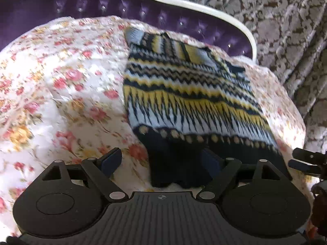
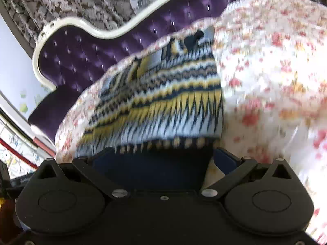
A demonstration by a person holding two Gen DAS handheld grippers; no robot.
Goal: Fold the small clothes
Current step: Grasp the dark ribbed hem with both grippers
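On the floral bed (image 1: 61, 85), against the purple headboard (image 1: 92, 6), the sweater (image 1: 184, 94) lies partly folded. Both grippers, left (image 1: 163, 161) and right (image 2: 161, 159), hang with fingers wide at its dark hem (image 1: 179, 159), gripping nothing. Next, I judge, pinch the hem and fold upward.

Sweater (image 2: 163, 102) blurred, hem (image 2: 151, 169) behind linkage

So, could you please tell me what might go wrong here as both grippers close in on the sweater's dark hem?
1. The sweater lies on a soft, puckered floral bedspread; the open left gripper could pinch the bedspread along with the hem.
2. The right gripper straddles the hem near one corner, so uneven grips could skew the fold.
3. Both views are blurred, which suggests fast motion and a possible overshoot.
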